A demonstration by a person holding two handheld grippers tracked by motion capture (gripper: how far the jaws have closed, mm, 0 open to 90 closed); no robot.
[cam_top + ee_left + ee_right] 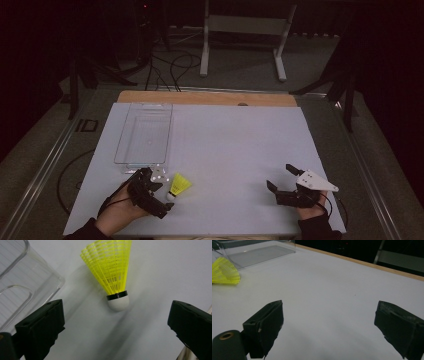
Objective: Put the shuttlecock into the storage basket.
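White tabletop (235,165), ribbed yellow shuttlecock (112,272)

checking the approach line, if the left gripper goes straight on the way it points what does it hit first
Most likely the shuttlecock: it lies just ahead of the open left gripper, cork end nearest. The clear tray sits off to one side of that line. Depth is hard to judge.

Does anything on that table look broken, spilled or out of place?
Nothing stands out. The yellow shuttlecock lies on its side on the white table, outside the clear tray, intact, ahead of the open left gripper.
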